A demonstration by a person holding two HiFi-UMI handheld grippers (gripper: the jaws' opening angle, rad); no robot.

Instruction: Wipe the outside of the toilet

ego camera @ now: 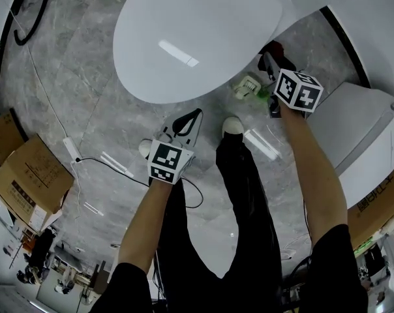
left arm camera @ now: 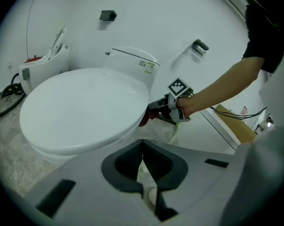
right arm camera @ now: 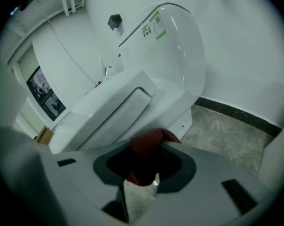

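The white toilet [ego camera: 197,38] stands with its lid down; its tank [right arm camera: 165,46] rises behind. My right gripper [ego camera: 269,60] is shut on a dark red cloth [ego camera: 275,46] at the bowl's right side, just under the lid's rim. In the left gripper view the cloth [left arm camera: 144,120] meets the bowl's edge below the lid [left arm camera: 85,112]. The cloth [right arm camera: 149,149] bulges out between the jaws in the right gripper view. My left gripper [ego camera: 192,117] hangs in front of the bowl, shut and with nothing in it [left arm camera: 142,142].
Cardboard boxes [ego camera: 27,168] and a power strip with its cable [ego camera: 72,149] lie at the left. A small green and white object [ego camera: 249,87] sits on the marble floor by the bowl. A white fixture [ego camera: 366,129] stands at the right, the person's shoe [ego camera: 233,126] between.
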